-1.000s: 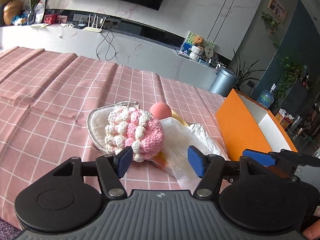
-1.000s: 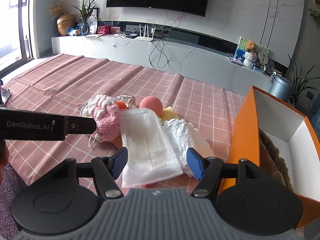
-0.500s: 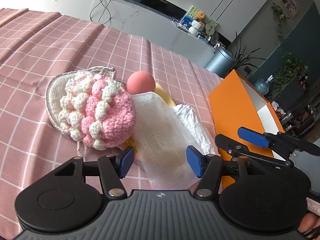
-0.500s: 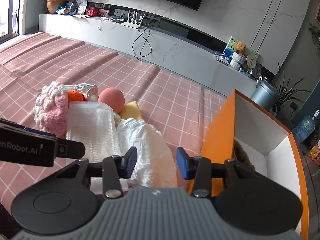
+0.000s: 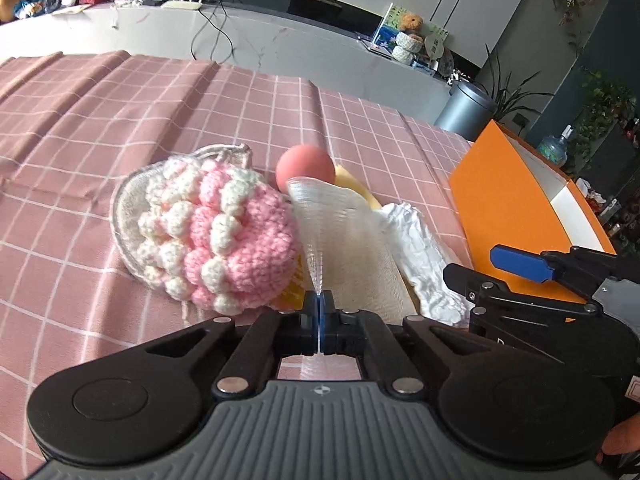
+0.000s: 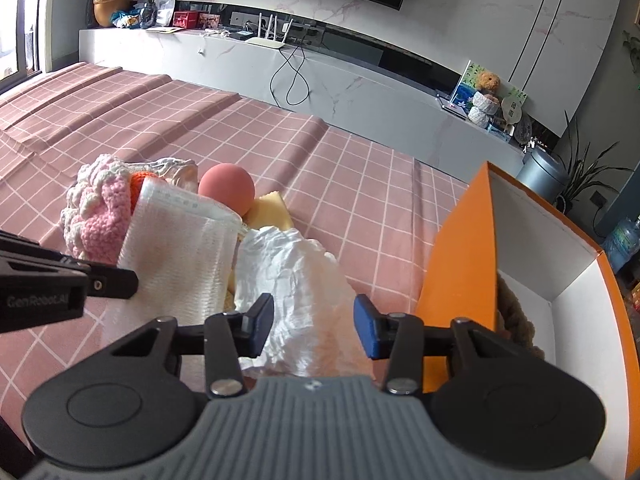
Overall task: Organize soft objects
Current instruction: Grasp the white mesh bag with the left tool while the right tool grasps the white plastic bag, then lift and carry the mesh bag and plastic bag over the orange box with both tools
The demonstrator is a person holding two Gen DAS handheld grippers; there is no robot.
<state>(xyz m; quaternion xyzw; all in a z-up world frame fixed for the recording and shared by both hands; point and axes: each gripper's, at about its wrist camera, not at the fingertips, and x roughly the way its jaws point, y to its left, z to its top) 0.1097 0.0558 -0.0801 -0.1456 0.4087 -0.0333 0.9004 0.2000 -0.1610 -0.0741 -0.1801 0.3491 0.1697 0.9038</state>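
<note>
My left gripper (image 5: 319, 307) is shut on the near edge of a white mesh cloth (image 5: 344, 236), which rises in a fold from the pile; the cloth also shows in the right wrist view (image 6: 180, 256). A pink and white crochet piece (image 5: 224, 236) lies to its left, on a cream knitted pad (image 5: 128, 204). A pink ball (image 5: 306, 165) and a yellow sponge (image 6: 270, 210) lie behind. My right gripper (image 6: 314, 322) is open, its fingers on either side of a crumpled white cloth (image 6: 296, 272).
An open orange box (image 6: 456, 264) with white inner walls stands to the right, a brown fuzzy item (image 6: 516, 320) inside it. Everything rests on a pink checked tablecloth (image 6: 200, 136). A white TV counter (image 6: 340, 84) runs along the back wall.
My left gripper has shut on the mesh cloth's edge and lifted it into a fold. My right gripper has moved over the crumpled white cloth and stays open.
</note>
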